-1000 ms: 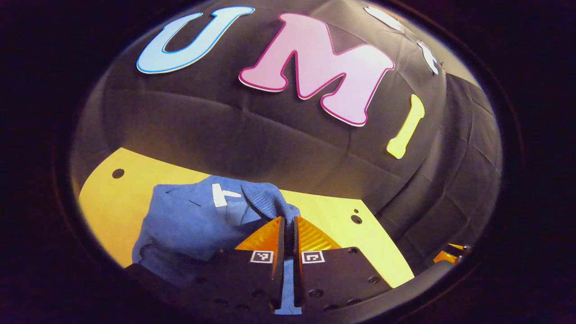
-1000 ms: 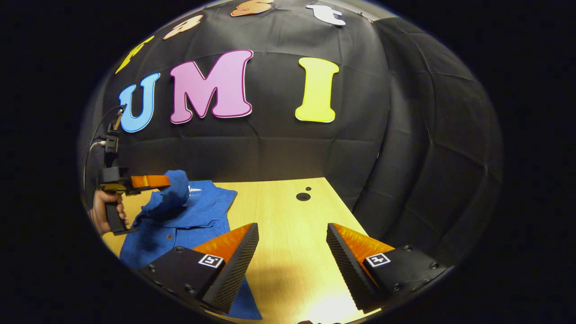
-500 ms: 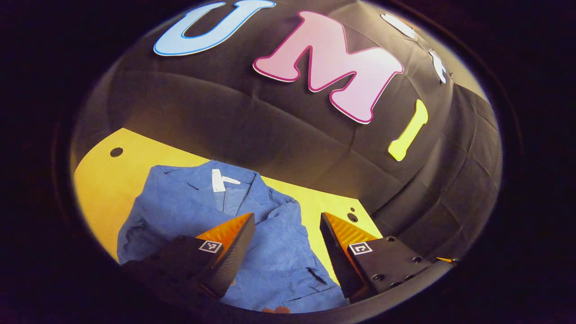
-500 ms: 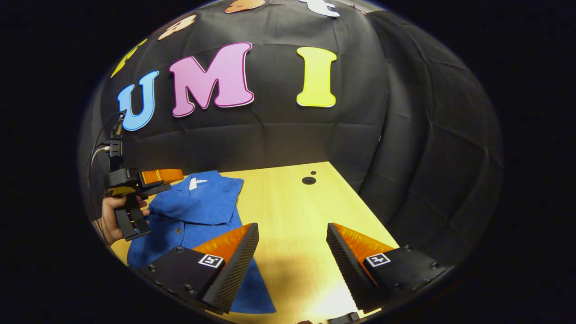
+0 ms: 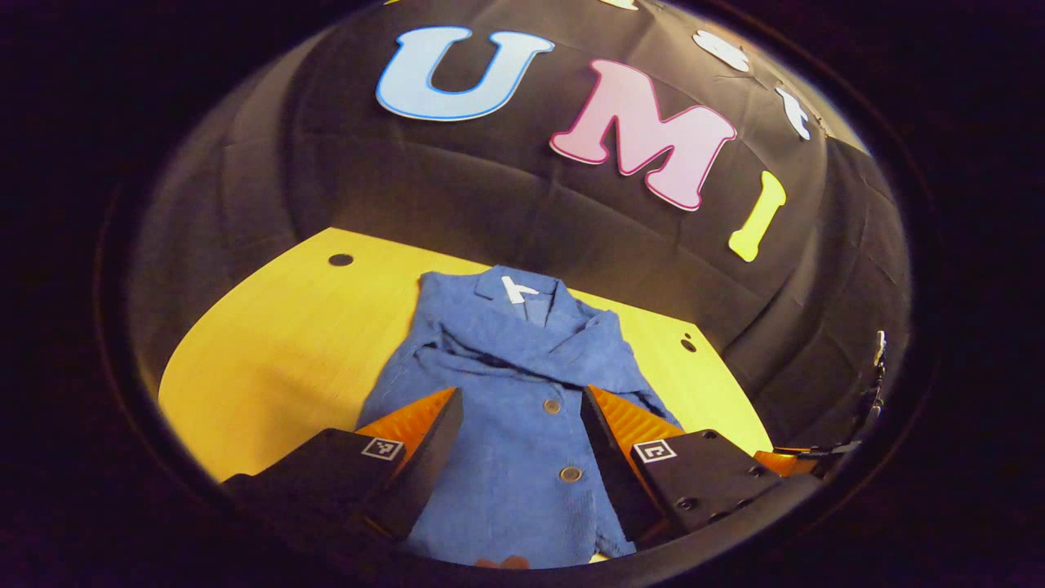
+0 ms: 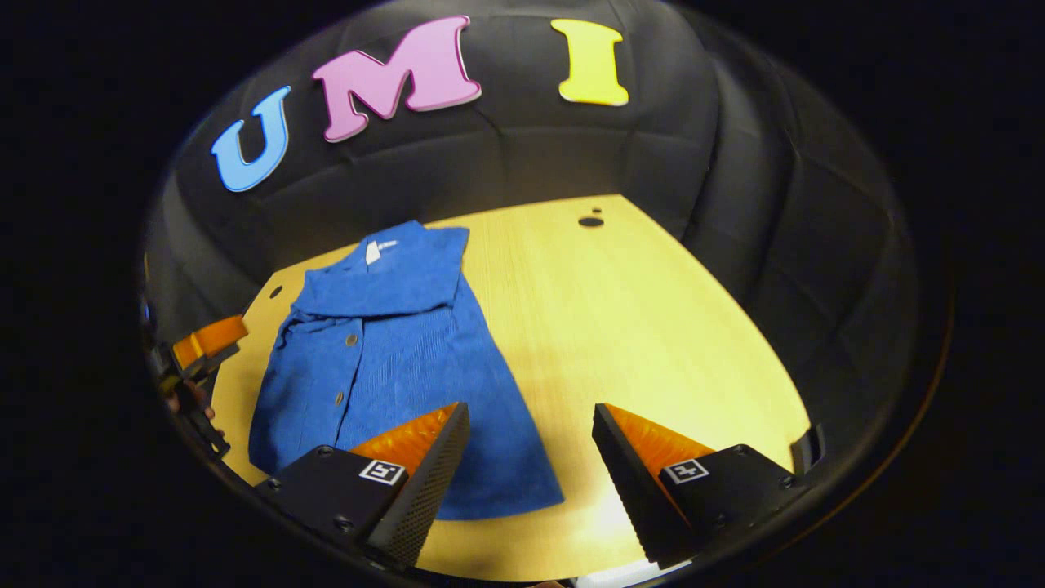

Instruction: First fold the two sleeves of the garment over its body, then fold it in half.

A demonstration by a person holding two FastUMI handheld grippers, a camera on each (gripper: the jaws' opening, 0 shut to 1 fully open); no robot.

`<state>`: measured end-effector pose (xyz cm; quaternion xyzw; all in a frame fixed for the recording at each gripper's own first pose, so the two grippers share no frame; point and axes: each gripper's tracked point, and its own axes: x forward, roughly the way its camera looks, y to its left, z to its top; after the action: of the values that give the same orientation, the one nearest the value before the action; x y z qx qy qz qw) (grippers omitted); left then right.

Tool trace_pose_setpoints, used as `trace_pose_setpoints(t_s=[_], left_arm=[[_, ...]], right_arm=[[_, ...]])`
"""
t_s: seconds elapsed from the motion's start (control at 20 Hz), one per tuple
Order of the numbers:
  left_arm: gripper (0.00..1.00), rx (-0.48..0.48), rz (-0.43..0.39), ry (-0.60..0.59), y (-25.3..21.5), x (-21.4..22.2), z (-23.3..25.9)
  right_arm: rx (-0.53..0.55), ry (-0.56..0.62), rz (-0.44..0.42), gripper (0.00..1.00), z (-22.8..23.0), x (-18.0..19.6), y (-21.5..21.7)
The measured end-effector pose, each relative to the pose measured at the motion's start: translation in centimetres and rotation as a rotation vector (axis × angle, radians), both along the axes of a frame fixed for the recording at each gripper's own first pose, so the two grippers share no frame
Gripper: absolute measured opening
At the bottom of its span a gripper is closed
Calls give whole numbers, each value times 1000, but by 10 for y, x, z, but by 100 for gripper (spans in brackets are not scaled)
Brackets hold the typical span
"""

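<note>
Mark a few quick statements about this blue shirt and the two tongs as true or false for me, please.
1. The shirt lies flat on the table. True.
2. The left tongs are clamped on the shirt. False: they are open, gripping nothing.
3. Both sleeves are folded across the chest. True.
4. The shirt is already folded in half. False: its full length is laid out, from collar to hem.
5. The right tongs hold a sleeve. False: they are open, holding nothing.

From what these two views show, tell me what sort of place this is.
Likely a staged recording booth, not a home: black cloth wall, a bare wooden table with drilled holes, and one blue shirt laid out between handheld grippers.
</note>
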<state>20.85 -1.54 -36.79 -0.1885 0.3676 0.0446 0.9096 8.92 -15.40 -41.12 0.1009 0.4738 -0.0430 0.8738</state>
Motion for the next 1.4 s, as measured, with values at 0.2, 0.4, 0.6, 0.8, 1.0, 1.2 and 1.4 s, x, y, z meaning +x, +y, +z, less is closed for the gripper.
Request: trace_pose_setpoints(t_s=[0.2, 0.4, 0.6, 0.8, 1.0, 1.2, 1.4], left_arm=[[81, 9, 65, 146, 37, -90, -34], [85, -7, 115, 242, 60, -142, -54], [85, 9, 96, 354, 67, -176, -84], [83, 80, 34, 376, 57, -169, -86], [66, 248, -92, 425, 47, -172, -94], [29, 220, -73, 449, 25, -167, -96], [8, 131, -27, 468, 10, -164, -95]], right_arm=[[-51, 80, 57, 98, -31, -31, 17], [-5, 157, -18, 99, -54, -47, 17], [-19, 205, -28, 99, -76, -58, 14], [-104, 203, 63, 98, -80, -59, 16], [-95, 229, 50, 95, -80, -59, 16], [-94, 226, 82, 61, -82, -54, 16], [-81, 218, 90, 17, -81, -49, 18]])
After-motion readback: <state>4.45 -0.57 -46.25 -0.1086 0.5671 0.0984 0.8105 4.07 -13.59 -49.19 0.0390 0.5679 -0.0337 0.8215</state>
